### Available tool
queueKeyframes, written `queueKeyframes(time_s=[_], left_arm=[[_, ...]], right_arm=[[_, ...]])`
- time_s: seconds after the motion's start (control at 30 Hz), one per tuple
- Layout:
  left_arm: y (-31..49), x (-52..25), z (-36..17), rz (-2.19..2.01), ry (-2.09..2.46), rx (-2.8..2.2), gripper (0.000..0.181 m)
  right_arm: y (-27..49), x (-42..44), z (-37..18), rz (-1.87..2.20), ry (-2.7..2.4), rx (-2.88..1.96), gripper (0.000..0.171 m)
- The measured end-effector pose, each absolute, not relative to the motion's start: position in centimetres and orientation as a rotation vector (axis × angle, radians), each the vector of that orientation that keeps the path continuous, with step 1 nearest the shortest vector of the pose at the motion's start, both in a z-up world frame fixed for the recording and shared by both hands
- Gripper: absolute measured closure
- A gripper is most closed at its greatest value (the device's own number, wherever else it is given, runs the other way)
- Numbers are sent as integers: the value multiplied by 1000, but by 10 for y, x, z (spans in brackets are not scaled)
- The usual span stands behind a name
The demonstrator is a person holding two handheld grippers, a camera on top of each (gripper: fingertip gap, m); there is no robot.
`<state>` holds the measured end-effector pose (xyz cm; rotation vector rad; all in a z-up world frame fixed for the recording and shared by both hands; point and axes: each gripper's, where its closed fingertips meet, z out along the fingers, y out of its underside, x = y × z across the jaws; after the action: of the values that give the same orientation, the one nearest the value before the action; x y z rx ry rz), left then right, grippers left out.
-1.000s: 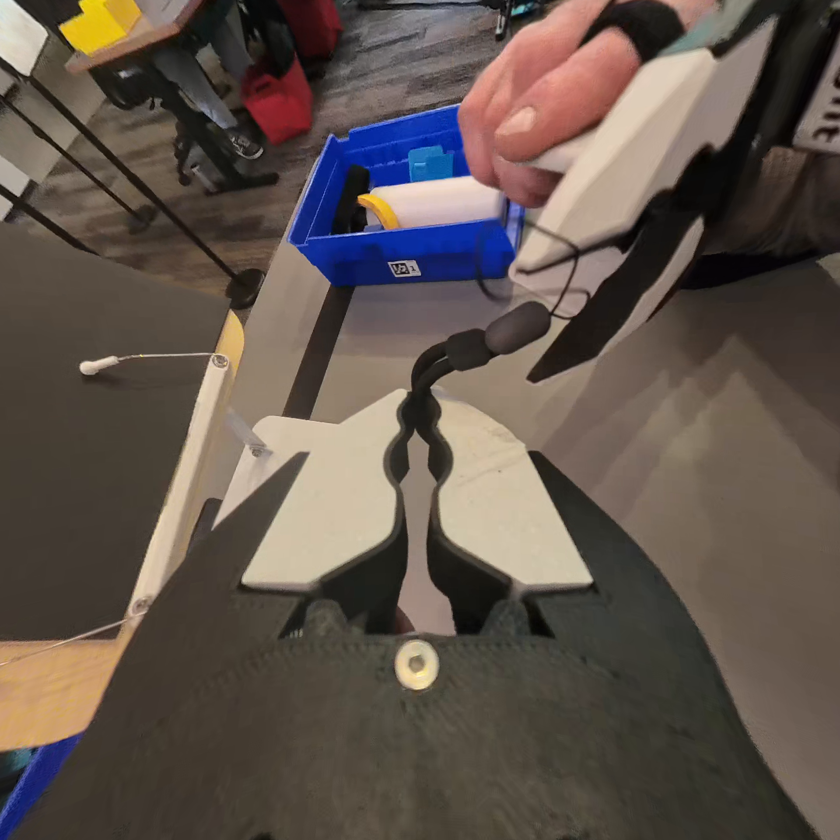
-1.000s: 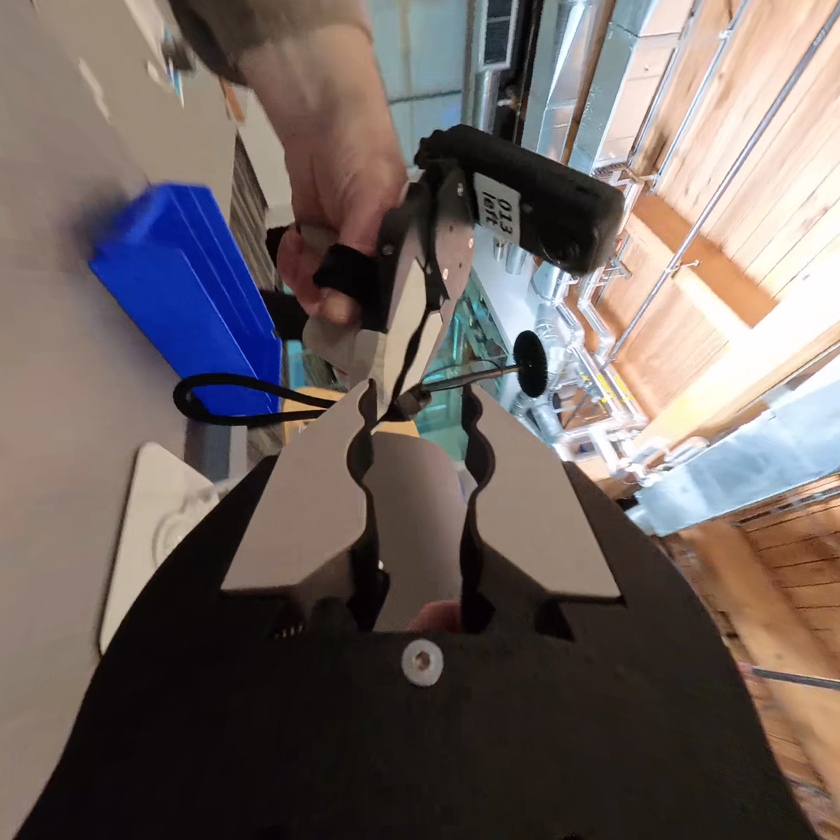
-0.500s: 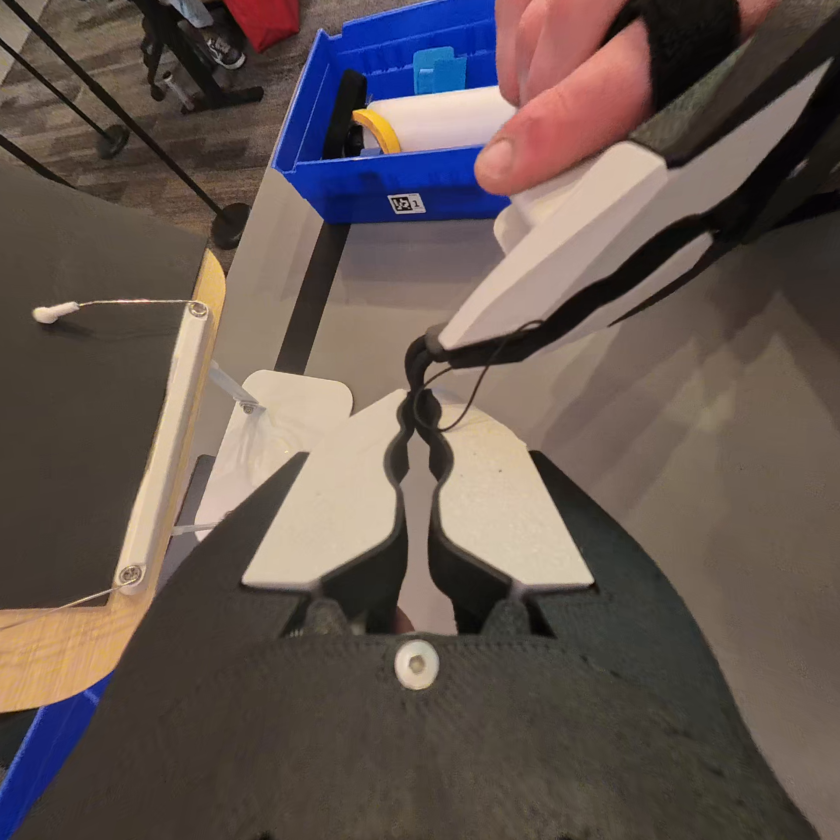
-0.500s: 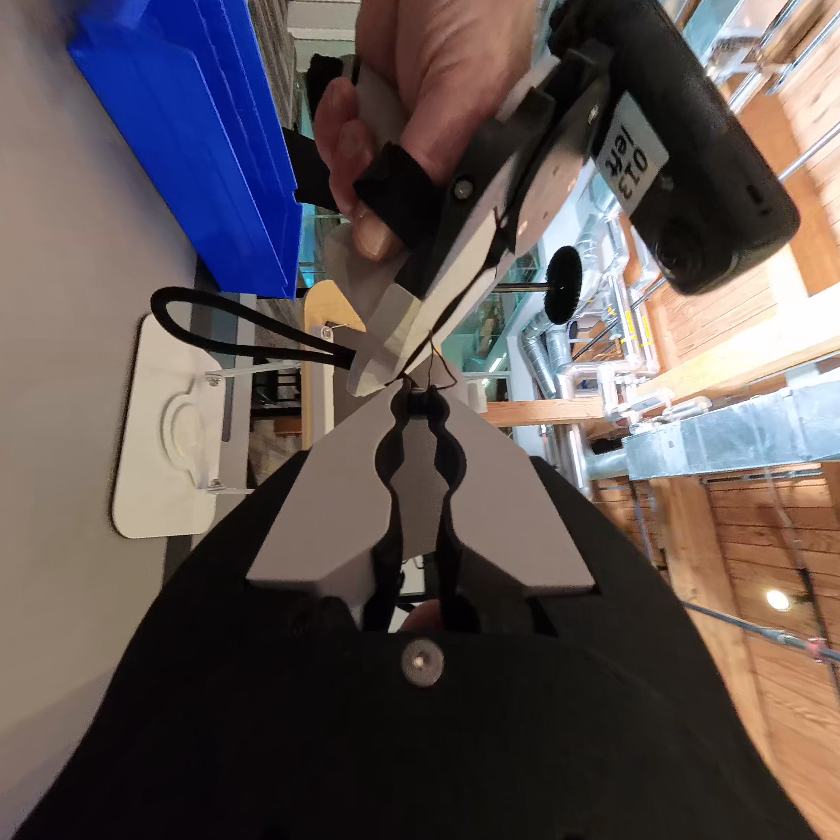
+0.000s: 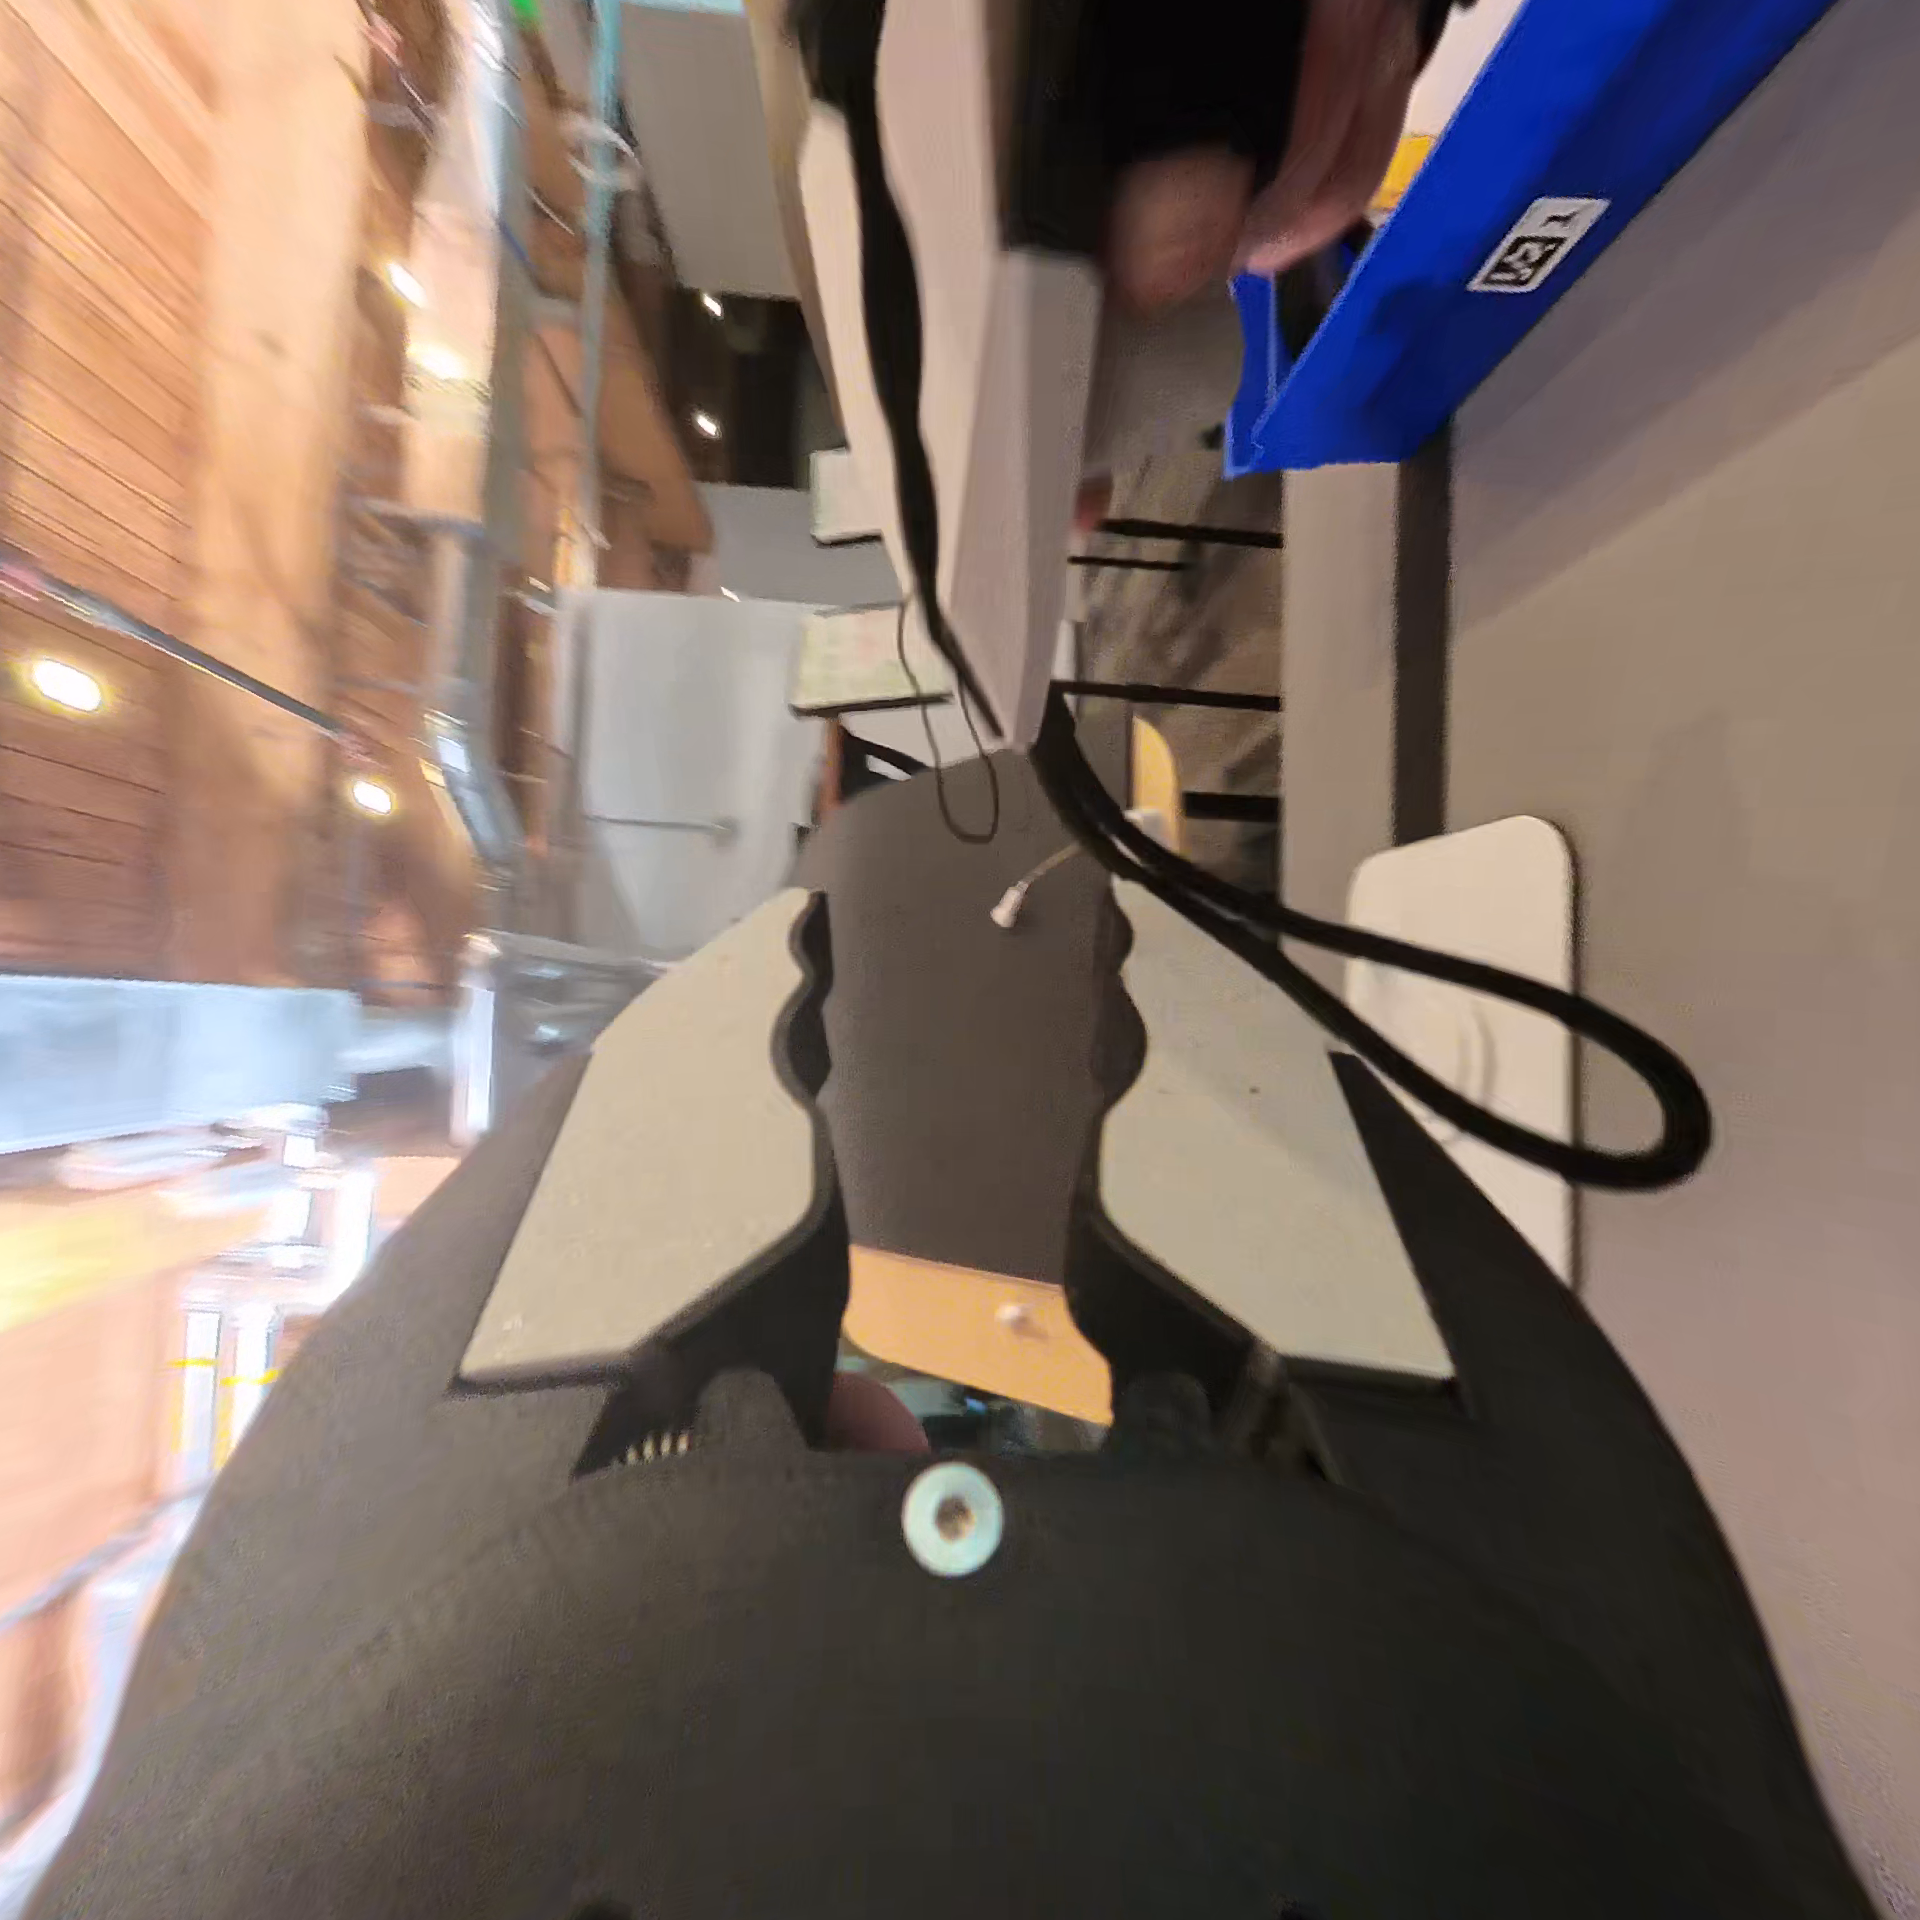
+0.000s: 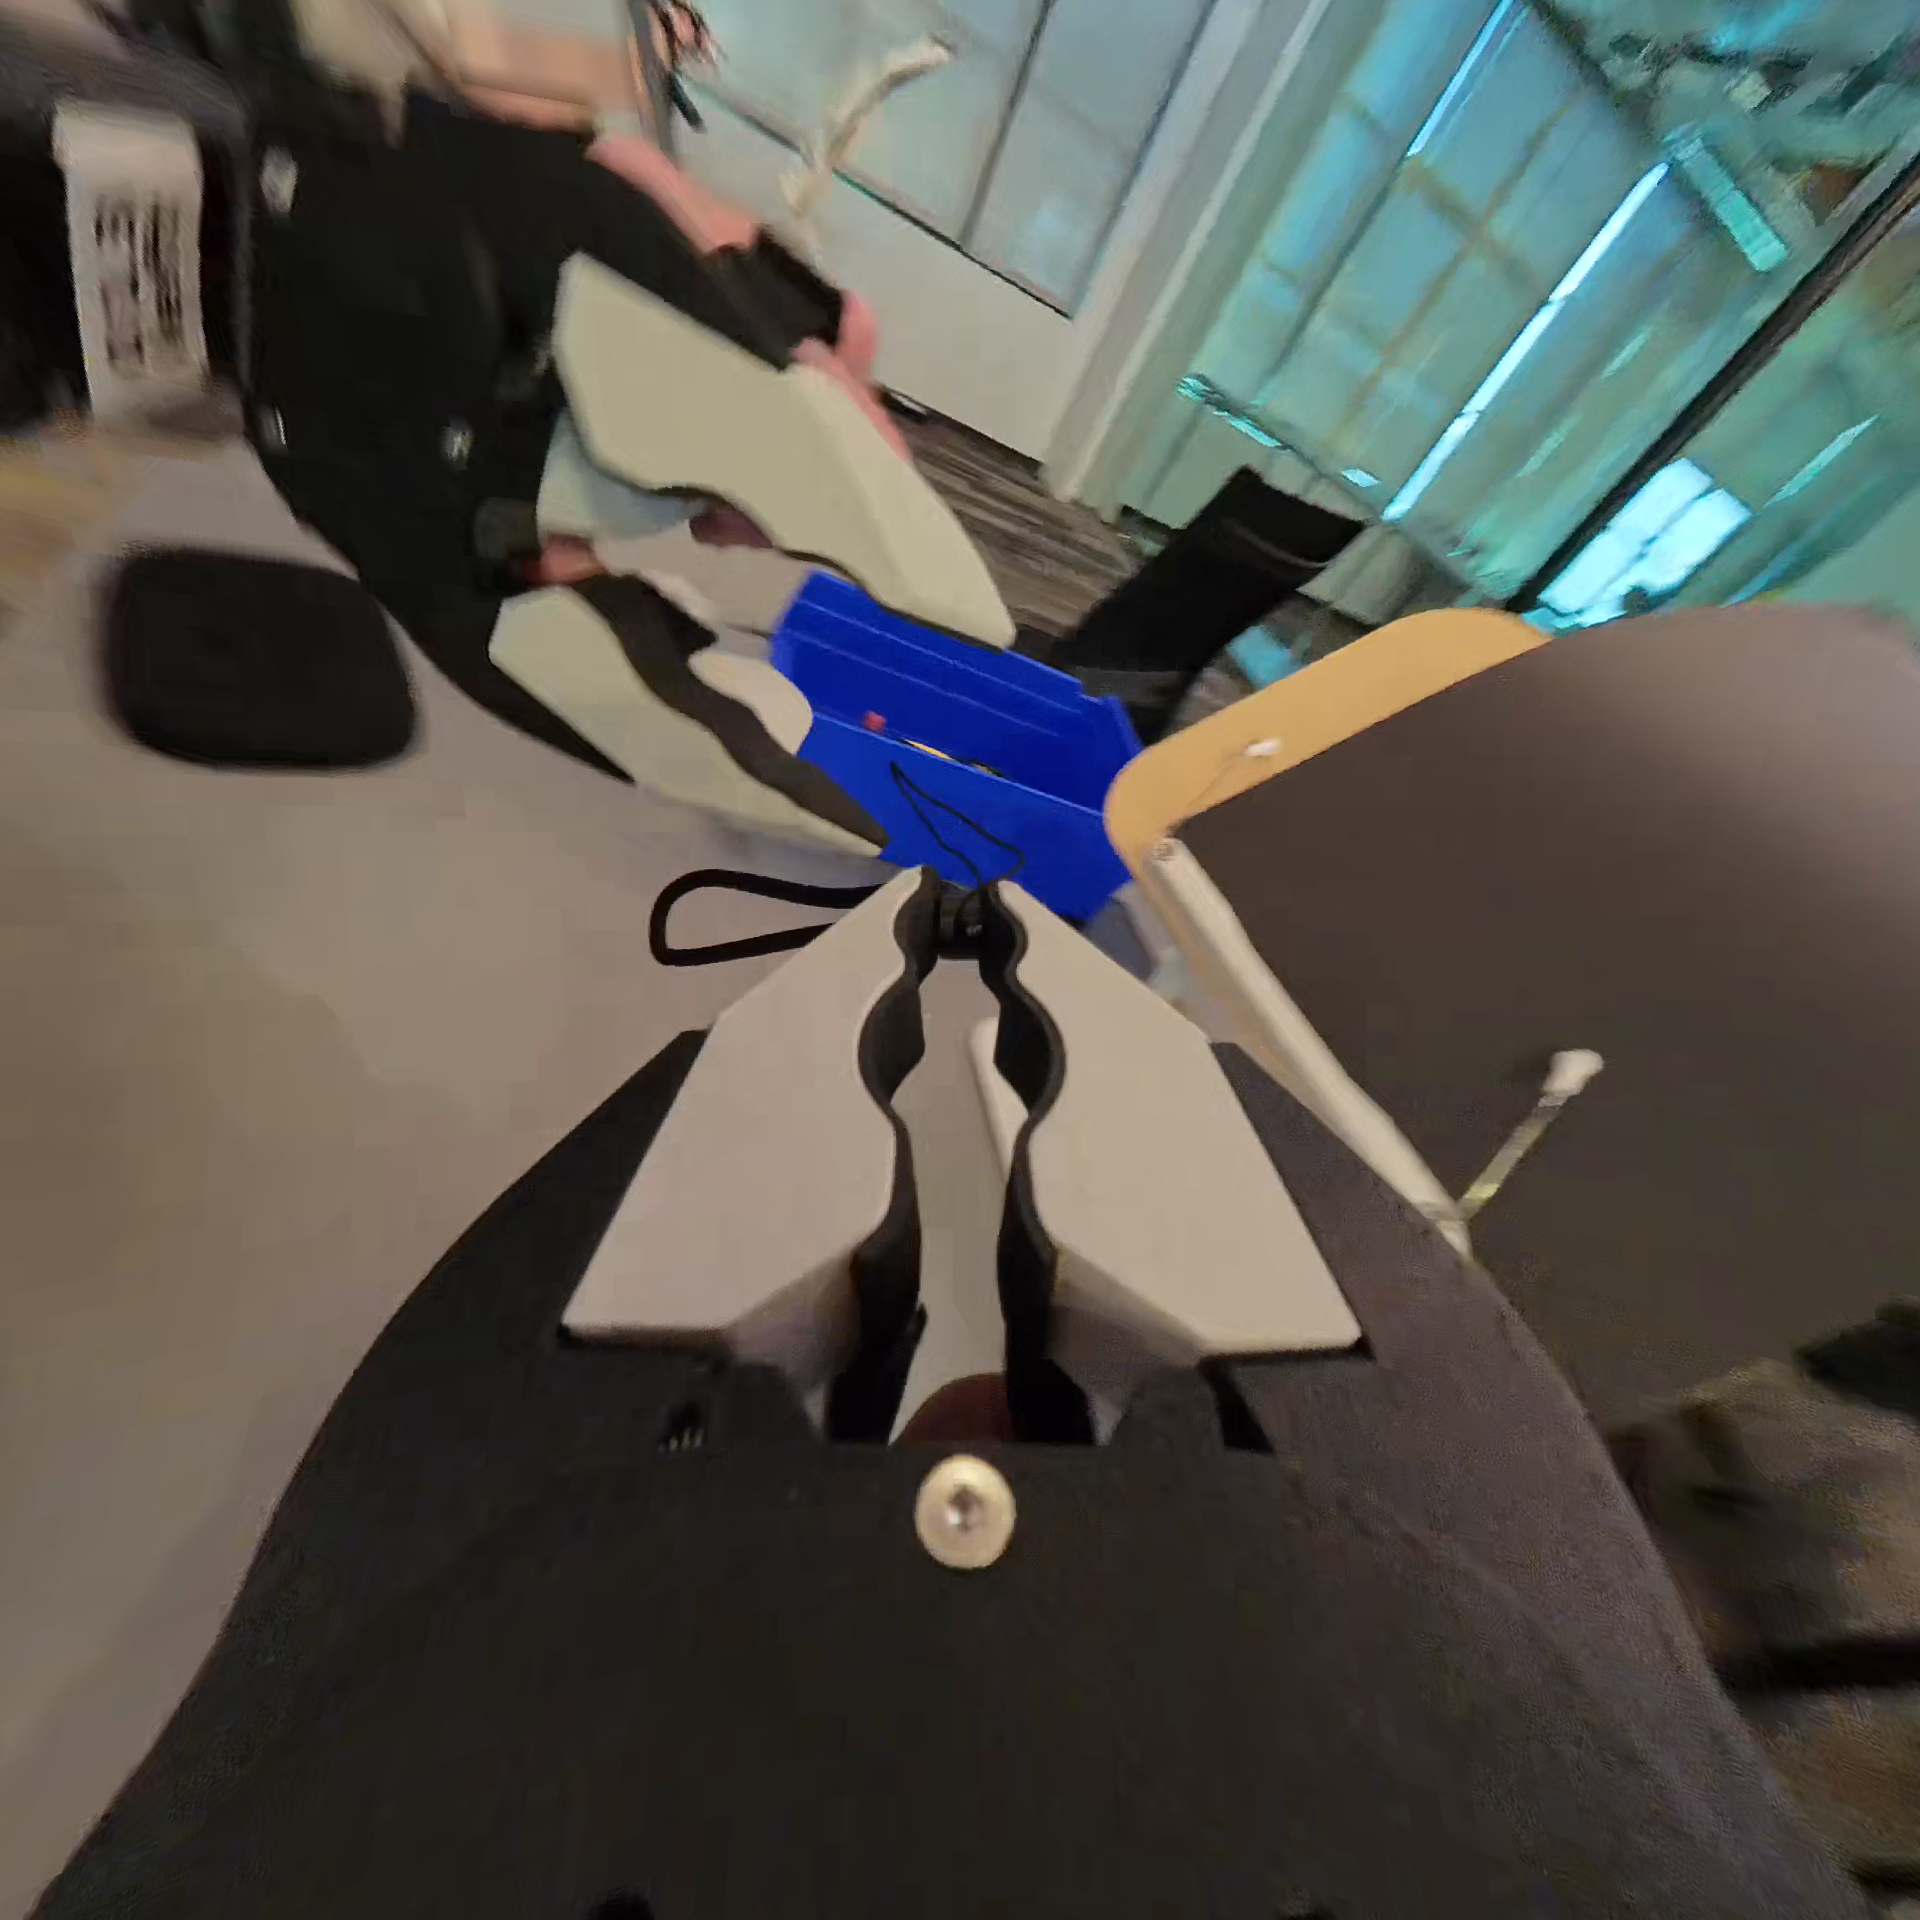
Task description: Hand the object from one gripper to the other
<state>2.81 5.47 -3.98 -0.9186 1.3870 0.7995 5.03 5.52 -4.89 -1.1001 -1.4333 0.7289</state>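
Right gripper (image 6: pixel 961 914) is pinching the black cord loop (image 6: pixel 727 925) at its tips, just in front of the blue bin (image 6: pixel 977 769). Left gripper (image 5: pixel 961 920) is spread wide with nothing in it, the loop (image 5: pixel 1455 1049) hanging just beside it.

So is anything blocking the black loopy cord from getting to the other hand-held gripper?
Nothing visible does. The right hand-held gripper is shut on the black cord at its tips. The left hand-held gripper is open and empty.

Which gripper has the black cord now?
The right gripper: its fingertips are shut on the black cord. The left gripper is open and empty.
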Motion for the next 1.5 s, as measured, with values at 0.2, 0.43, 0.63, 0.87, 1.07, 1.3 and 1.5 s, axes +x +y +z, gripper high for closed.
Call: queueKeyframes(time_s=[0.2, 0.43, 0.63, 0.87, 1.07, 1.3, 1.5], left_arm=[[42, 24, -44, 1005, 1362, -664, 125], [64, -25, -63, 1201, 1381, -513, 111], [46, 14, -85, 1064, 1418, -419, 105], [26, 49, -95, 1006, 1456, -362, 161], [24, 51, -95, 988, 1459, -422, 178], [32, 30, -66, 795, 1345, -776, 179], [47, 10, -47, 586, 1263, -1102, 179]], right_arm=[[60, 54, -45, 1217, -1320, -1221, 168], [58, 55, -43, 1401, -1280, -1253, 168], [55, 47, -51, 1458, -1281, -1289, 168], [59, 42, -63, 1466, -1288, -1335, 167], [59, 39, -68, 1460, -1289, -1349, 167], [77, 36, -69, 1302, -1232, -1319, 143], [75, 47, -45, 906, -1291, -1054, 137]])
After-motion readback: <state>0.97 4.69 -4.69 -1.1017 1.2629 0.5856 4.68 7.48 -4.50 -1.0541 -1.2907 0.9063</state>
